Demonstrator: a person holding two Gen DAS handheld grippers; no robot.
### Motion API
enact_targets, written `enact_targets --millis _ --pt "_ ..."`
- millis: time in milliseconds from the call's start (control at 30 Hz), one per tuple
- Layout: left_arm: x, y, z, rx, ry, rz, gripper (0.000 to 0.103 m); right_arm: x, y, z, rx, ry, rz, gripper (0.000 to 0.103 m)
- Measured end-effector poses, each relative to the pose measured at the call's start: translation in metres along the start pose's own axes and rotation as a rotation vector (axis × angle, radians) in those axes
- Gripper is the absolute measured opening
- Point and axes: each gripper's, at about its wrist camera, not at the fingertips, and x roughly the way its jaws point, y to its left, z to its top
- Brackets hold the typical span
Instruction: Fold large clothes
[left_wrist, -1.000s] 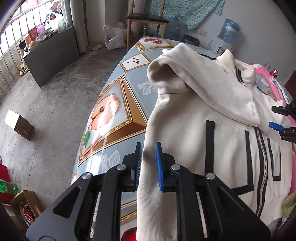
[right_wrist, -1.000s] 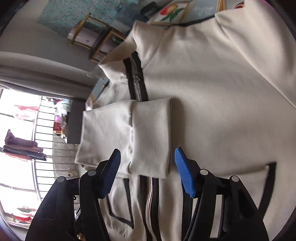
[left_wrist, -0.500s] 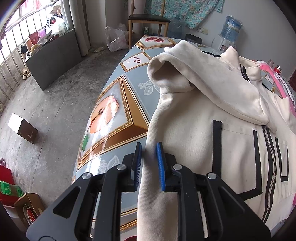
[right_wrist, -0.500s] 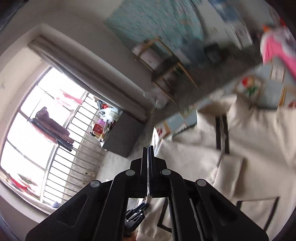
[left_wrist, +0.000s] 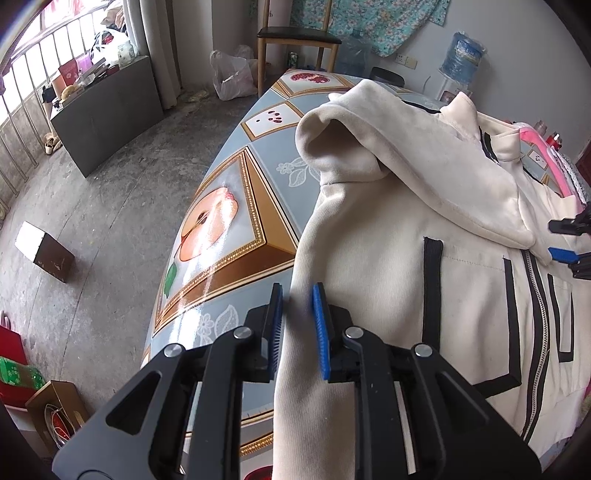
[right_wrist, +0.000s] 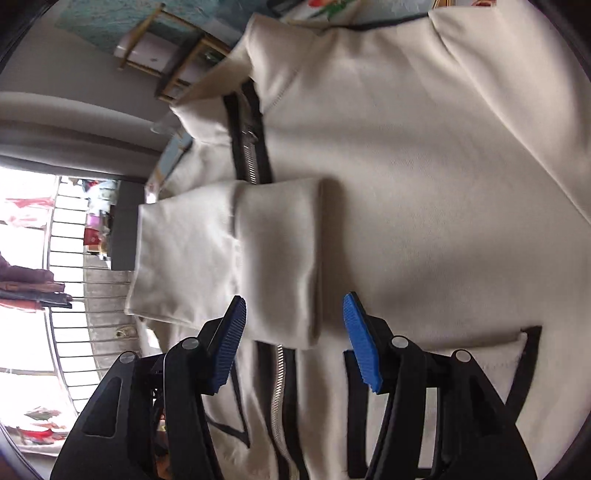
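Lying spread on the picture-patterned surface (left_wrist: 236, 206): cream jacket (left_wrist: 406, 258), sleeve cuff (right_wrist: 273, 258) folded across its zip. Left gripper (left_wrist: 297, 328) jaws narrow, pinching the jacket's side edge. Right gripper (right_wrist: 291, 343) jaws opening, hovering by the cuff, gripping nothing.

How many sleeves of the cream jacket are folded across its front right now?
1: a sleeve lies across the zipper, its cuff just ahead of the right tongs. The other sleeve isn't clearly visible.

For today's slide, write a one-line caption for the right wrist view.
Right gripper, jaws opening, poised over the folded sleeve cuff lying across the cream zip jacket.
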Motion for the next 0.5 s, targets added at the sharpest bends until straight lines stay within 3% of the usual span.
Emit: enact_targets --millis 33,100,167,233,300,433,500 --pt "0.000 0.000 0.000 -0.001 -0.001 0.002 0.017 -0.003 0.002 -0.003 -0.005 -0.017 0.003 0.049" --pt "0.000 -0.001 -0.001 0.000 -0.004 0.007 0.017 0.009 0.006 -0.006 -0.018 0.019 0.021 0.021" --pt "0.000 -0.002 -0.001 0.004 -0.010 0.012 0.017 0.011 0.017 -0.010 -0.066 0.001 -0.044 0.009" --pt "0.000 -0.002 -0.002 0.006 -0.014 0.013 0.017 0.012 0.025 -0.005 -0.071 -0.004 -0.028 0.005" --pt "-0.001 -0.002 -0.002 0.009 -0.017 0.013 0.017 -0.008 0.046 -0.003 -0.092 -0.030 0.083 0.003" --pt "-0.002 -0.001 -0.004 0.002 -0.025 0.010 0.017 -0.100 0.114 -0.013 -0.258 -0.178 0.300 0.003" --pt "-0.002 -0.002 -0.004 0.005 -0.027 0.013 0.017 -0.145 0.127 -0.022 -0.312 -0.260 0.357 0.003"
